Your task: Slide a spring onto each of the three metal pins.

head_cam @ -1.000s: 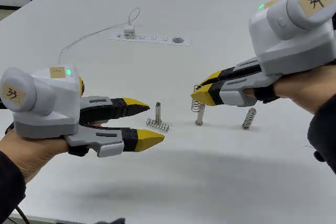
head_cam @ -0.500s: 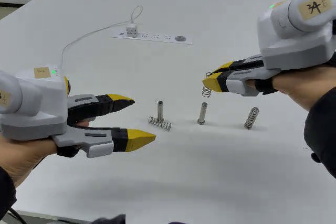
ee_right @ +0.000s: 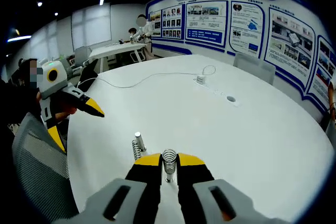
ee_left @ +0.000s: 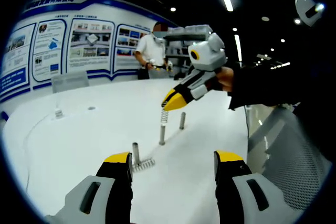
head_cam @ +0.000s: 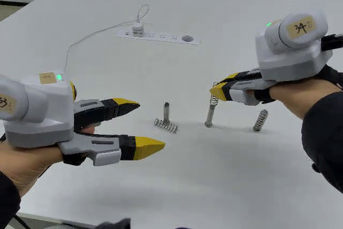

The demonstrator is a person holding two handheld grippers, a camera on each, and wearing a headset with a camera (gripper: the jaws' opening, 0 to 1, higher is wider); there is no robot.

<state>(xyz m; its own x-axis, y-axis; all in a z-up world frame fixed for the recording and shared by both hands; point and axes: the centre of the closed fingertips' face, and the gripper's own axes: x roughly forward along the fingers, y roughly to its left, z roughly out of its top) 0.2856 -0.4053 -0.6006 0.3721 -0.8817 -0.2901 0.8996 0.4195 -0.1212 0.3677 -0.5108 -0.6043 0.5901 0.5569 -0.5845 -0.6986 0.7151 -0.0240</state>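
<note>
My right gripper [head_cam: 218, 91] is shut on a small spring [head_cam: 214, 101], whose lower end sits at the top of the middle pin [head_cam: 209, 117]. In the right gripper view the spring [ee_right: 168, 156] stands upright between the yellow fingertips. The left pin [head_cam: 166, 112] is bare, and a spring [head_cam: 165, 126] lies flat at its base. On the right, a third pin wears a spring [head_cam: 261, 120]. My left gripper [head_cam: 143, 125] hovers open, left of the left pin, with nothing in it. In the left gripper view the held spring [ee_left: 165, 115] hangs over the middle pin [ee_left: 162, 135].
A white power strip [head_cam: 161, 37] with a plugged-in adapter [head_cam: 138, 29] and a looping cable lies at the back of the white table [head_cam: 225, 186]. A person [ee_left: 152, 51] stands beyond the table's far side.
My right gripper has come down and slightly right with the spring, from up-left of the middle pin to its top. The left gripper has stayed open in about the same spot.
</note>
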